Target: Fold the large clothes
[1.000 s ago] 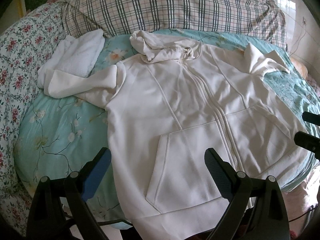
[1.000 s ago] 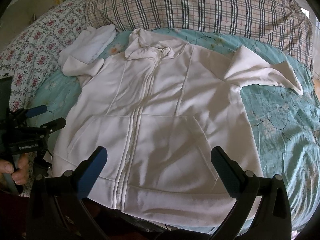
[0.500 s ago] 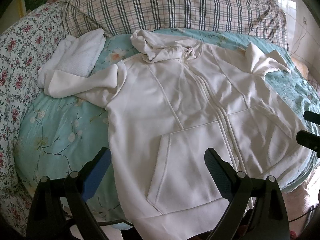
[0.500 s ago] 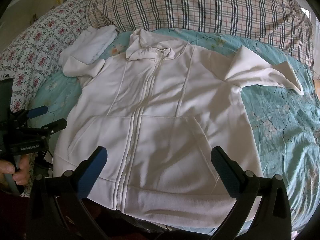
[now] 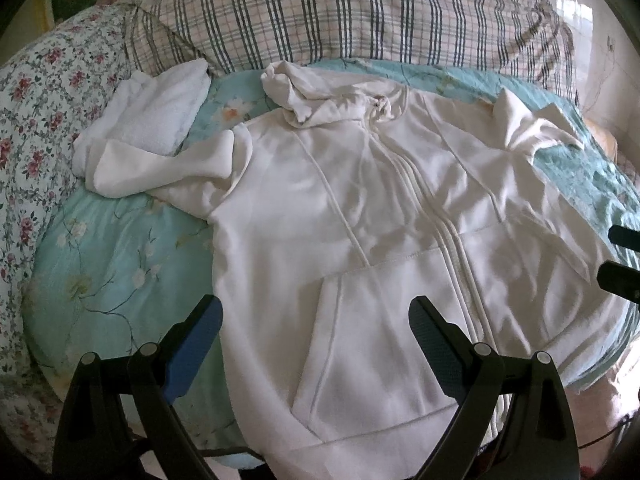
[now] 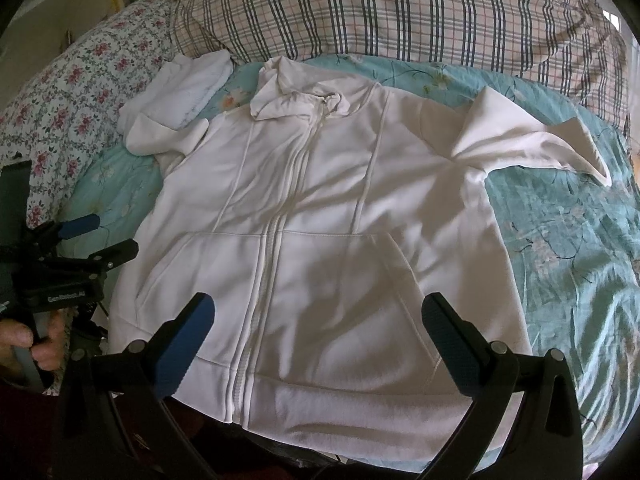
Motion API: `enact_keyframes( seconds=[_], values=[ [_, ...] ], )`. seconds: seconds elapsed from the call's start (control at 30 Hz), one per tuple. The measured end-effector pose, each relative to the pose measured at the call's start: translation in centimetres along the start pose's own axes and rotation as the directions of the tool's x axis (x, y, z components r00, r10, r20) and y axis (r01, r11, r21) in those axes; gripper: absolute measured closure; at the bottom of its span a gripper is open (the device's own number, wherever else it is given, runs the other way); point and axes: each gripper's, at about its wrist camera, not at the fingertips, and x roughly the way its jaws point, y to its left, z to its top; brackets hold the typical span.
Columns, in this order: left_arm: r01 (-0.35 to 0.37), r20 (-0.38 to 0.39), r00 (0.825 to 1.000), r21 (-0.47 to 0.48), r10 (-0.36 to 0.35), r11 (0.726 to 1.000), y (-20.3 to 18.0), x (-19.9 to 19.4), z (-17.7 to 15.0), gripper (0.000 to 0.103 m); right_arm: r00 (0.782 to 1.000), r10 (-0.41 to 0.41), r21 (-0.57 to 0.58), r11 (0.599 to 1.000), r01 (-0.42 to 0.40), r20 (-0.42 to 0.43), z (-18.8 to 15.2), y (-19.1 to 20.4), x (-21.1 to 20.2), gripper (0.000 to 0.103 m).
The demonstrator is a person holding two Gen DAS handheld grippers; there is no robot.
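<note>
A soft white hoodie [image 5: 360, 264] is spread flat, zip up, on the bed's shiny blue flowered cover [image 5: 112, 264]. A fluffy white towel [image 5: 156, 116] is seen by one sleeve. A checked pillow [image 6: 400, 8] is propped behind. Both the left tool [image 5: 316, 334] and the right tool [image 6: 318, 332] are held wide apart, gripping nothing. "GenRobot.AI" is printed on the left tool.
</note>
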Motion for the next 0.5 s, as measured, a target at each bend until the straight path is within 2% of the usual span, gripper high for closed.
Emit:
enact_keyframes(
  seconds=[0.13, 0.3, 0.5],
  values=[
    [0.044, -0.020, 0.999, -0.013, -0.044, 0.999, 0.0, 0.6, 0.3, 0.008, 1.000, 0.014, 0.032, 0.999, -0.014, -0.004, 0.1, -0.9, 0.5, 0.000],
    [0.017, -0.043, 0.999, 0.030, -0.016, 0.999, -0.6, 1.5, 0.5, 0.008, 1.000, 0.030, 0.059, 0.998, -0.030, -0.006, 0.2, -1.8, 1.1, 0.000],
    [0.036, -0.068, 0.997, 0.026, -0.034, 0.999, -0.6, 2.8, 0.9, 0.008, 0.999, 0.046, 0.119, 0.992, -0.046, -0.001, 0.5, -4.0, 2.0, 0.000]
  ],
)
